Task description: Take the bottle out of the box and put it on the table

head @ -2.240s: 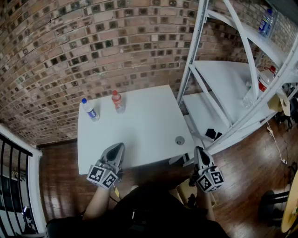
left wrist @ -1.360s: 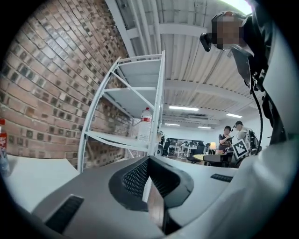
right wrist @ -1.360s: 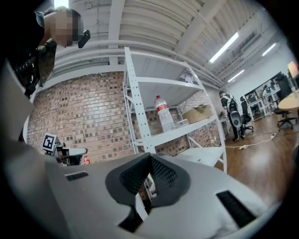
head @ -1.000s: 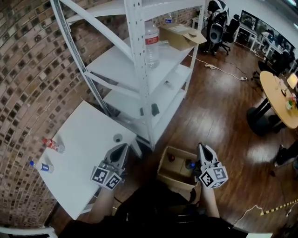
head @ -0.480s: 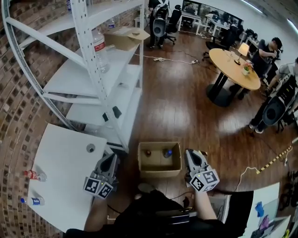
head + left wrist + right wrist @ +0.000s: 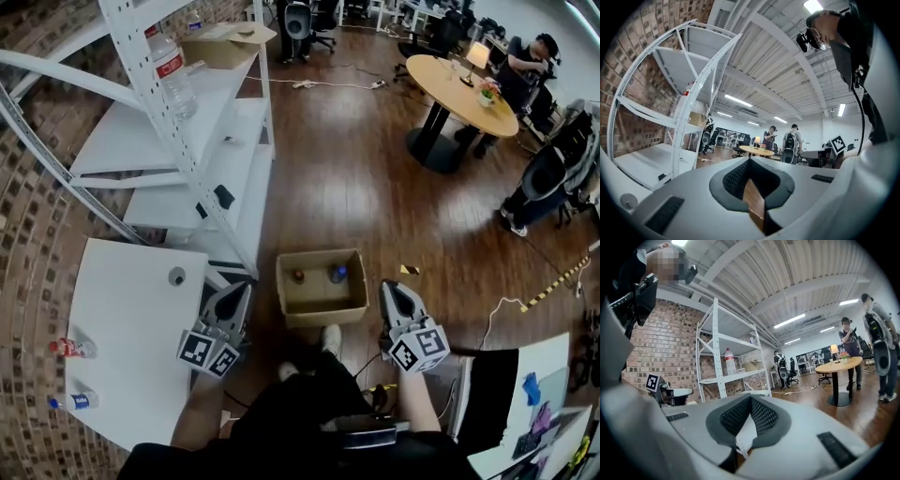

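An open cardboard box (image 6: 322, 302) stands on the wood floor just in front of me. Two bottles stand upright along its far wall: one with a dark red cap (image 6: 298, 277) and one with a blue cap (image 6: 337, 274). My left gripper (image 6: 239, 292) hangs left of the box, jaws together and empty. To the right of the box my right gripper (image 6: 389, 289) is shut, empty too. The white table (image 6: 131, 309) lies at the left, with a red-labelled bottle (image 6: 70, 348) and a blue-capped bottle (image 6: 73, 402) lying on it. Both gripper views look level across the room.
A white metal shelf rack (image 6: 197, 141) stands beyond the table, with a large water bottle (image 6: 172, 66) and a cardboard box (image 6: 225, 42) on it. A round wooden table (image 6: 464, 89), office chairs and people are at the far right. My shoe (image 6: 330, 339) is by the box.
The head view has swung from the table round to the floor. The box has come to the middle, and both grippers now flank its near corners.
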The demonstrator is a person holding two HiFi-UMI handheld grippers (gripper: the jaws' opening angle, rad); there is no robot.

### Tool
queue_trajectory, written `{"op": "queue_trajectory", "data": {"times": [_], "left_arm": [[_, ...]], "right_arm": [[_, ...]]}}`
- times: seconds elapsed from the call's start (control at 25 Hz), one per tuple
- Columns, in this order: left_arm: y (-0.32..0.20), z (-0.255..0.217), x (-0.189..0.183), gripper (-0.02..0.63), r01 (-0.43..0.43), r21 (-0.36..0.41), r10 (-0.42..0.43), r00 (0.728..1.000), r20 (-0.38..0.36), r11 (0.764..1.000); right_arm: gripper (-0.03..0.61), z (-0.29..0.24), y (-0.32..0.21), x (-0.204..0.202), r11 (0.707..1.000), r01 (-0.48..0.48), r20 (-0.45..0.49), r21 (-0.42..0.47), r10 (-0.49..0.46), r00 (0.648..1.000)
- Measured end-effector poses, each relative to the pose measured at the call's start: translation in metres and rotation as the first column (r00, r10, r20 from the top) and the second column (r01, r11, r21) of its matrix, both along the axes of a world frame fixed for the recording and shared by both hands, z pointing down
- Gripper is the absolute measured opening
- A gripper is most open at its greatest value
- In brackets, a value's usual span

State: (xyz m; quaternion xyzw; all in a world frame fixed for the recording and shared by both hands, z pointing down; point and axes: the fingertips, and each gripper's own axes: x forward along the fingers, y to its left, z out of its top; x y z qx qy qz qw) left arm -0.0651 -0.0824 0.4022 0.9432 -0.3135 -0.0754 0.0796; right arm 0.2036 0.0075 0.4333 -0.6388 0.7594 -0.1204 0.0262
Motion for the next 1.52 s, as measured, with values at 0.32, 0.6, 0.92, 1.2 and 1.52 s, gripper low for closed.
{"op": "queue_trajectory", "data": {"times": [0.32,0.6,0.92,1.2,1.52], "left_arm": [[-0.026,0.014,0.001,0.005,0.047,-0.037,-0.046,0.998,0.034,0.998],[-0.052,0.052,0.03,0.005,0.055,-0.113,-0.044,0.995,0.092,0.992],[-0.094,0.095,0.091,0.005,-0.01,-0.132,0.026,0.993,0.116,0.991],[-0.114,0.17,0.123,0.005,-0.069,-0.1,0.079,0.993,0.09,0.993],[-0.14,0.361,0.123,0.005,-0.104,-0.046,0.106,0.994,0.026,0.993]], "right_arm": [[0.005,0.015,-0.05,-0.004,0.995,0.088,-0.018,-0.036,-0.089,0.996],[0.005,0.049,-0.083,0.02,0.988,0.111,0.009,-0.105,-0.111,0.994],[0.005,0.098,-0.131,0.038,0.974,0.147,0.02,-0.17,-0.145,0.989],[0.005,0.16,-0.165,0.038,0.98,0.161,-0.069,-0.114,-0.17,0.983],[0.005,0.342,-0.203,0.02,0.978,0.194,-0.151,-0.07,-0.203,0.967]]}}
